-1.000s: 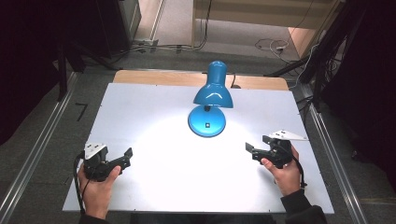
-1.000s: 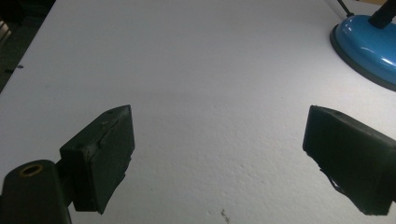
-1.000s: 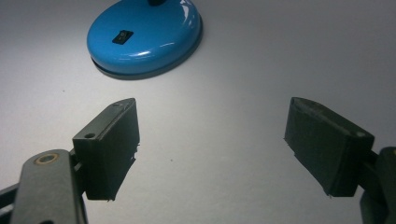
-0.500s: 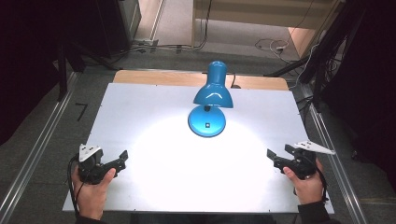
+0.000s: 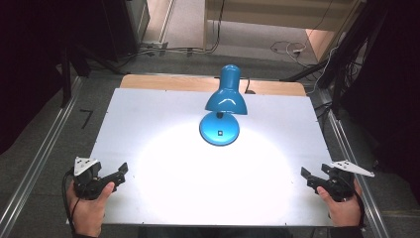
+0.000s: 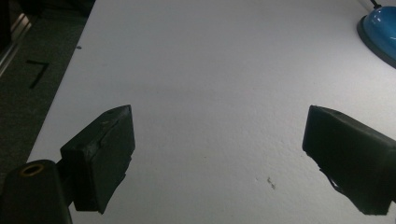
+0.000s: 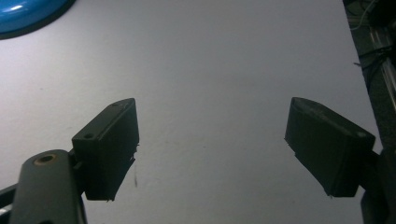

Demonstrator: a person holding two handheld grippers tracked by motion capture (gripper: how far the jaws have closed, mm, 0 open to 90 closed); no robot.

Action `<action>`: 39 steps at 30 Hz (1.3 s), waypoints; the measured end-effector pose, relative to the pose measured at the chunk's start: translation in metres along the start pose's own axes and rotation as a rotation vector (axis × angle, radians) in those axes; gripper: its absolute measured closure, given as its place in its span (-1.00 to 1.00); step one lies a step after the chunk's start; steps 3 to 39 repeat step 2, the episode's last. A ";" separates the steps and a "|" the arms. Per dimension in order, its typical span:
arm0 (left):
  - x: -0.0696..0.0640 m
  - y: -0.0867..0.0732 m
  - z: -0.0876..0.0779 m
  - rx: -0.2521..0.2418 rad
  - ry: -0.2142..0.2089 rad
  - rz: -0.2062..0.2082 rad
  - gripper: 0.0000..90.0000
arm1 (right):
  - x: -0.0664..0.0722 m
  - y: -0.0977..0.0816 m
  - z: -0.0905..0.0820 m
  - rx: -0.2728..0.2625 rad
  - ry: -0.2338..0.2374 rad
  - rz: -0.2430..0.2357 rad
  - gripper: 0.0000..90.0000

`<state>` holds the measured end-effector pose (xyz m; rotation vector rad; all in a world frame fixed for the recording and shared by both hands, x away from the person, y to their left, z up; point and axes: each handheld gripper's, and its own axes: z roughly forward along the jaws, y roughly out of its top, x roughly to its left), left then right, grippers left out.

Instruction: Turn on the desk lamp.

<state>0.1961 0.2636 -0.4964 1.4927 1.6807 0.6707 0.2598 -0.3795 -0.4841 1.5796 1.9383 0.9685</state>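
A blue desk lamp (image 5: 225,101) stands lit at the back middle of the white table (image 5: 148,114), its round base (image 5: 219,130) under the shade. A pool of light falls in front of it. My left gripper (image 5: 119,172) rests near the front left corner, open, with nothing between its jaws (image 6: 219,154). My right gripper (image 5: 308,176) sits near the front right corner, also open and empty (image 7: 212,149). The lamp base edge (image 6: 380,28) appears at the top right of the left gripper view, and the same lamp base (image 7: 28,14) at the top left of the right gripper view.
Metal rails (image 5: 37,163) run along both sides of the table. Cables (image 5: 287,48) lie on the floor behind it. A black mark (image 5: 86,118) is on the floor left of the table. The lamp's cord (image 5: 246,88) leaves over the table's wooden back edge (image 5: 168,82).
Both hands have drawn their grippers back toward the front edge and outward to the corners. The lamp has not moved.
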 end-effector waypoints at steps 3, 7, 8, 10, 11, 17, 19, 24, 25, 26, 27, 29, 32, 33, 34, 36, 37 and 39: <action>0.001 0.000 0.001 0.001 -0.001 -0.005 -0.79 | -0.007 -0.001 0.006 0.014 -0.025 0.011 -0.65; 0.001 0.000 0.001 0.001 -0.001 -0.005 -0.79 | -0.007 -0.001 0.006 0.014 -0.025 0.011 -0.65; 0.001 0.000 0.001 0.001 -0.001 -0.005 -0.79 | -0.007 -0.001 0.006 0.014 -0.025 0.011 -0.65; 0.001 0.000 0.001 0.001 -0.001 -0.005 -0.79 | -0.007 -0.001 0.006 0.014 -0.025 0.011 -0.65; 0.001 0.000 0.001 0.001 -0.001 -0.005 -0.79 | -0.007 -0.001 0.006 0.014 -0.025 0.011 -0.65; 0.001 0.000 0.001 0.001 -0.001 -0.005 -0.79 | -0.007 -0.001 0.006 0.014 -0.025 0.011 -0.65; 0.001 0.000 0.001 0.001 -0.001 -0.005 -0.79 | -0.007 -0.001 0.006 0.014 -0.025 0.011 -0.65; 0.001 0.000 0.001 0.001 -0.001 -0.005 -0.79 | -0.007 -0.001 0.006 0.014 -0.025 0.011 -0.65; 0.001 0.000 0.001 0.001 -0.001 -0.005 -0.79 | -0.007 -0.001 0.006 0.014 -0.025 0.011 -0.65; 0.001 0.000 0.001 0.001 -0.001 -0.005 -0.79 | -0.007 -0.001 0.006 0.014 -0.025 0.011 -0.65; 0.001 0.000 0.001 0.001 -0.001 -0.005 -0.79 | -0.007 -0.001 0.006 0.014 -0.025 0.011 -0.65; 0.001 0.000 0.001 0.001 -0.001 -0.005 -0.79 | -0.007 -0.001 0.006 0.014 -0.025 0.011 -0.65; 0.001 0.000 0.001 0.001 -0.001 -0.005 -0.79 | -0.007 -0.001 0.006 0.014 -0.025 0.011 -0.65; 0.001 0.000 0.001 0.001 -0.001 -0.005 -0.79 | -0.007 -0.001 0.006 0.014 -0.025 0.011 -0.65; 0.001 0.000 0.001 0.001 -0.001 -0.005 -0.79 | -0.007 -0.001 0.006 0.014 -0.025 0.011 -0.65; 0.001 0.000 0.001 0.001 -0.001 -0.005 -0.79 | -0.007 -0.001 0.006 0.014 -0.025 0.011 -0.65; 0.001 0.000 0.001 0.001 -0.001 -0.005 -0.79 | -0.007 -0.001 0.006 0.014 -0.025 0.011 -0.65; 0.001 0.000 0.001 0.001 -0.001 -0.005 -0.79 | -0.007 -0.001 0.006 0.014 -0.025 0.011 -0.65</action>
